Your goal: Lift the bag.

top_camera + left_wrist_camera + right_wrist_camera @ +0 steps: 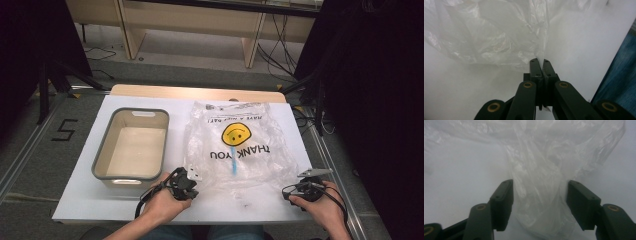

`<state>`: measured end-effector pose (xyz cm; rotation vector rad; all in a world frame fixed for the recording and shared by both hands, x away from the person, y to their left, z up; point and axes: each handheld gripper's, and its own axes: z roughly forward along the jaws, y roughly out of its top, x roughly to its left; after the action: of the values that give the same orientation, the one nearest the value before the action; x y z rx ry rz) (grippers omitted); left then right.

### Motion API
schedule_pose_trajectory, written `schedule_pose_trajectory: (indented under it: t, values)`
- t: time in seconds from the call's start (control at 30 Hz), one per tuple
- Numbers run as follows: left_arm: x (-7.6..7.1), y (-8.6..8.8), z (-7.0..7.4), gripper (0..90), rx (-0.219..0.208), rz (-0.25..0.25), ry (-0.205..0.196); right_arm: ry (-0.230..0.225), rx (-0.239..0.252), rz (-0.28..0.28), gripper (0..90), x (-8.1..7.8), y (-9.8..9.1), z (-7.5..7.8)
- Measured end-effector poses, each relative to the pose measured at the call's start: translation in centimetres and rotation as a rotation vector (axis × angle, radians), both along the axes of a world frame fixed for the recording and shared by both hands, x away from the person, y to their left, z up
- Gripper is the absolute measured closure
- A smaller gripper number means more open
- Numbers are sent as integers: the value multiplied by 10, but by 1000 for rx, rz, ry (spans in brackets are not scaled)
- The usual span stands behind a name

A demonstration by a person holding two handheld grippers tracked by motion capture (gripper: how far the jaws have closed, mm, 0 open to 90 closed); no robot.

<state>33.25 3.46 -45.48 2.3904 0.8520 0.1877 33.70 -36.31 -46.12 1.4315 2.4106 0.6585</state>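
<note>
A clear plastic bag [240, 145] printed with a yellow smiley and "THANK YOU" lies flat on the white table top [80, 195]. My left gripper [192, 176] is at the bag's near left corner. In the left gripper view its jaws [539, 61] are shut on a thin fold of the bag's film [494, 37]. My right gripper [291, 188] is at the bag's near right corner. In the right gripper view its jaws [540, 188] stand open, and a crumpled bunch of the bag [544, 170] lies between them without either pad pressing on it.
A grey-rimmed, cream-coloured bin [100, 155] with nothing in it stands on the left of the table, close to my left hand. The table's front edge runs just below both hands. Dark stands and cables flank the table.
</note>
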Motion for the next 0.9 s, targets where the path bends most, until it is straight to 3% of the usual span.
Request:
schedule_pose_trajectory:
  t: [0.3,0.33,0.37,0.4,0.47,0.57,0.63,0.67,0.7,0.73,0.77,0.8,0.83,0.87,0.9]
  values:
    - [-3,3,23,894,-168,-9,-177,11,-31,-3,684,3,-4,0]
    - [-3,4,29,894,-193,-3,-209,19,-30,0,758,4,-4,0]
    - [-3,4,29,894,-193,-3,-209,19,-30,0,758,4,-4,0]
    - [-2,6,34,894,-220,6,-242,23,-25,2,830,5,-6,0]
    - [-1,6,36,895,-232,10,-258,25,-13,0,879,6,-6,0]
    - [1,10,44,894,-262,22,-304,30,-13,1,894,7,-7,1]
    - [2,12,49,895,-282,27,-335,17,-26,-9,898,7,-6,3]
    - [4,15,54,895,-299,34,-362,-22,-20,-27,900,7,-7,8]
    - [4,15,54,895,-299,34,-362,-22,-20,-27,900,7,-7,8]
    - [5,16,56,894,-308,41,-377,-76,-19,-42,900,7,-8,16]
    - [6,17,59,894,-315,42,-390,-76,-19,-42,900,7,-8,16]
    - [7,19,62,895,-325,48,-400,-129,-15,-50,900,6,-8,25]
    - [8,20,64,895,-330,52,-415,-129,-15,-50,900,6,-8,25]
    - [9,22,67,894,-337,57,-427,-183,-9,-63,900,6,-7,32]
    - [10,23,69,894,-345,62,-436,-183,-9,-63,900,6,-7,32]
